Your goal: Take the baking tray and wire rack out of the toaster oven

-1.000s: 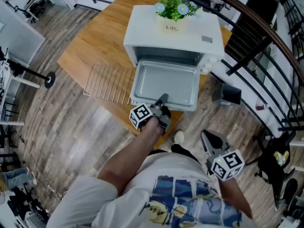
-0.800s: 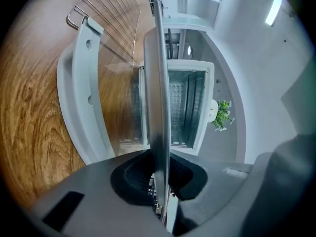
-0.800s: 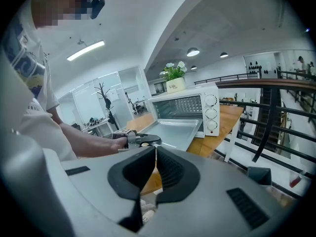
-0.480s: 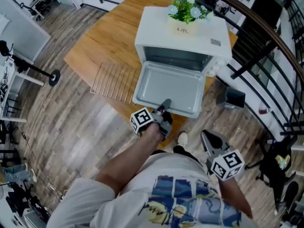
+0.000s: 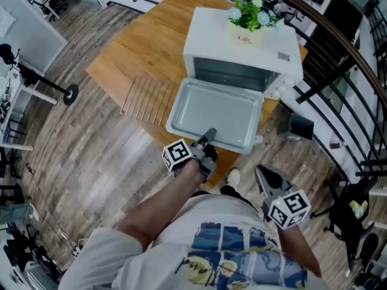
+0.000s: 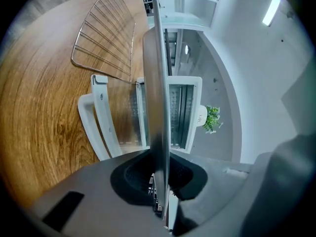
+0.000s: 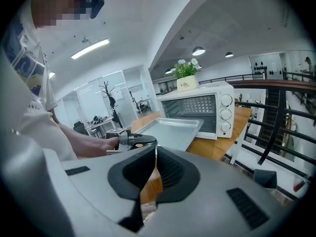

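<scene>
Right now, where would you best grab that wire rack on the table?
Its outer frame wire on the side nearest the person, coming in level: the rack lies flat and that side seems to jut past the table edge, leaving room underneath.

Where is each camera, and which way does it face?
Head view: on the person's head, facing steeply down at toaster oven, baking tray, wire rack; both arms show.
Left gripper view: on the left gripper, looking along the clamped tray toward the oven.
Right gripper view: on the right gripper, facing the oven; left forearm shows.
All share oven and tray.
</scene>
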Tool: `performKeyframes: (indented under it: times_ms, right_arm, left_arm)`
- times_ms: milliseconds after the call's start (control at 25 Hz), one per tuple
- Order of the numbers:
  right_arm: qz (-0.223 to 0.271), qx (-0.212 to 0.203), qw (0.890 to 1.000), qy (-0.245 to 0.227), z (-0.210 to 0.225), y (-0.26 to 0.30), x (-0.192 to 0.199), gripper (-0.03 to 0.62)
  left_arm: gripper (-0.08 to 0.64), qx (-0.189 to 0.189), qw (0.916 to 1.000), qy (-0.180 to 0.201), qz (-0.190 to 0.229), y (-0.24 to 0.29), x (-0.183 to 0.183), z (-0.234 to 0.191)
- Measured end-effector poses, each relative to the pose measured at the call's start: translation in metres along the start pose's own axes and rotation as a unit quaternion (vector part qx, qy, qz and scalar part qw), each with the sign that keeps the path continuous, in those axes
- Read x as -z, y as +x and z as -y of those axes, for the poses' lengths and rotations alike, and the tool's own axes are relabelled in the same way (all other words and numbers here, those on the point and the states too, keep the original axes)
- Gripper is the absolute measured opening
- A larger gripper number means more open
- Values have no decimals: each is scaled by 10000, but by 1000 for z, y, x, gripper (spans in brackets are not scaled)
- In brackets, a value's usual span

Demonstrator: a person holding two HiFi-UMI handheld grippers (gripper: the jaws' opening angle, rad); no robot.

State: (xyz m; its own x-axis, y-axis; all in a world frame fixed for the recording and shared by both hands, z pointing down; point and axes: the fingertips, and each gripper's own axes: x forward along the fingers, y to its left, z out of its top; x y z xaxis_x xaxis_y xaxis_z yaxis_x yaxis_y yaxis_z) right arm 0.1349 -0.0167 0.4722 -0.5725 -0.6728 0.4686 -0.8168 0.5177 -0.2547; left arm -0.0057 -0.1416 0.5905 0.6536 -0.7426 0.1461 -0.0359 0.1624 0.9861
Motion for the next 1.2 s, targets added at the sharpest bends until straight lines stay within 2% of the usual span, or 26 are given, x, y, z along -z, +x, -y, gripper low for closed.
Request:
performKeyframes:
  times_ms: [1200]
  right_arm:
    - [11,-85,9998,-152,-67,30,0,11]
  left_arm:
    - [38,-154,9985,97,511,-114,-82,-17]
